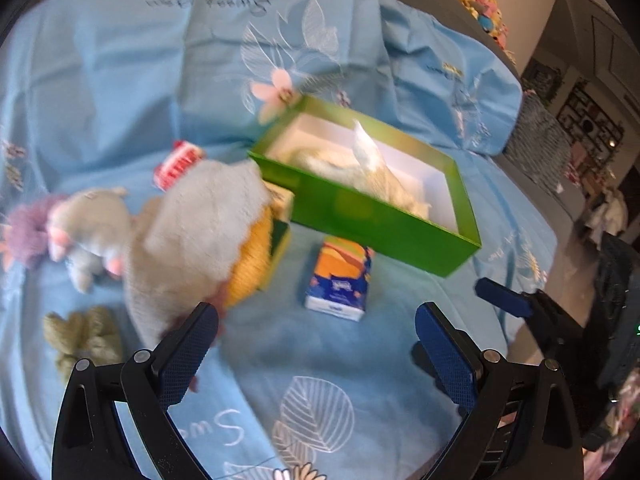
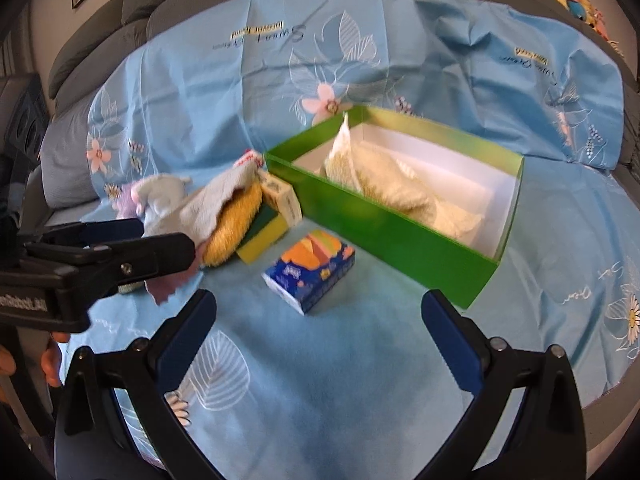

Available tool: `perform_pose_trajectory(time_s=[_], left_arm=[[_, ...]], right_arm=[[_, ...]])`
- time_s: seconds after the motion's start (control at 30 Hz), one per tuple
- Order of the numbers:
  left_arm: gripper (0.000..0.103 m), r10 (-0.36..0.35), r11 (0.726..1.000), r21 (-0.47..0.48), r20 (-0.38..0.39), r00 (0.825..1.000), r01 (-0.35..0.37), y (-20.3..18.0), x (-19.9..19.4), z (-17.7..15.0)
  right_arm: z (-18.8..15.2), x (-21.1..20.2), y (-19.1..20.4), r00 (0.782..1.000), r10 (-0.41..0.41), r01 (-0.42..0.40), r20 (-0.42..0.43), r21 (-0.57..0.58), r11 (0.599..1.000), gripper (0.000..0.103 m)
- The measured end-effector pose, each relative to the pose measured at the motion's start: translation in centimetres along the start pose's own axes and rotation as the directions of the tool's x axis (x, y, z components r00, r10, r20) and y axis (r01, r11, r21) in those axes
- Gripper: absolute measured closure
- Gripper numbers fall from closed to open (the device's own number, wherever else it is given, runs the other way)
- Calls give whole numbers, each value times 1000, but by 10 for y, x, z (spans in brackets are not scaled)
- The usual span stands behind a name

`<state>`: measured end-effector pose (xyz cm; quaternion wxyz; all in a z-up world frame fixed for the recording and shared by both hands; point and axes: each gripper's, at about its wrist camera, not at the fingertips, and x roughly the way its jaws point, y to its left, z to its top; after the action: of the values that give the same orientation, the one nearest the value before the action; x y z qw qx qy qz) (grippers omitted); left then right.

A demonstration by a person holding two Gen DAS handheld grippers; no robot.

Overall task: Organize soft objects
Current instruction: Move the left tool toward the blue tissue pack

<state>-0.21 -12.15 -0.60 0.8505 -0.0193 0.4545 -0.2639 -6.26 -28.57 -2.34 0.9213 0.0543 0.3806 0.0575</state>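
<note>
A green box [image 1: 372, 216] [image 2: 384, 224] with a white inside holds a pale cream cloth [image 1: 384, 176] [image 2: 396, 188]. Left of it lies a pile: a grey cloth [image 1: 192, 236] [image 2: 224, 196] over a yellow fuzzy item [image 1: 250, 264] [image 2: 234, 224], a yellow-green sponge [image 2: 264, 236], a grey plush toy [image 1: 92, 224] [image 2: 160, 192]. A tissue pack [image 1: 340, 280] [image 2: 310, 274] lies in front of the box. My left gripper [image 1: 316, 348] is open, its left finger by the grey cloth's edge. My right gripper [image 2: 320, 332] is open and empty above the sheet.
A blue flowered sheet [image 1: 120, 80] [image 2: 320, 380] covers a grey sofa. A green scrunchie [image 1: 82, 336] and a purple fluffy item [image 1: 26, 232] lie at the left. A small carton [image 2: 280, 196] and a red-white item [image 1: 178, 164] sit by the pile. Plush toys [image 1: 480, 4] line the sofa back.
</note>
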Motion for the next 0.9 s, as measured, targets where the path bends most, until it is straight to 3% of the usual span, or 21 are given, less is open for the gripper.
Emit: perform_pose_trajectory(time_s=[0.33, 0.57, 0.77, 0.83, 0.9], left_arm=[[4, -106, 992, 57, -90, 990, 112, -7, 53, -2], [5, -119, 992, 31, -139, 983, 124, -3, 90, 13], [26, -136, 989, 34, -190, 972, 145, -3, 106, 20], [42, -152, 986, 34, -205, 967, 162, -1, 108, 20], [45, -160, 985, 36, -213, 964, 171, 1, 108, 19]], right_arm=[[-20, 39, -7, 997, 42, -43, -72, -17, 999, 1], [-13, 65, -11, 993, 72, -74, -92, -12, 997, 6], [-5, 88, -9, 987, 88, -92, -132, -25, 995, 23], [-3, 94, -7, 986, 83, -89, -147, -36, 995, 28], [-1, 97, -5, 986, 75, -82, -146, -46, 996, 35]])
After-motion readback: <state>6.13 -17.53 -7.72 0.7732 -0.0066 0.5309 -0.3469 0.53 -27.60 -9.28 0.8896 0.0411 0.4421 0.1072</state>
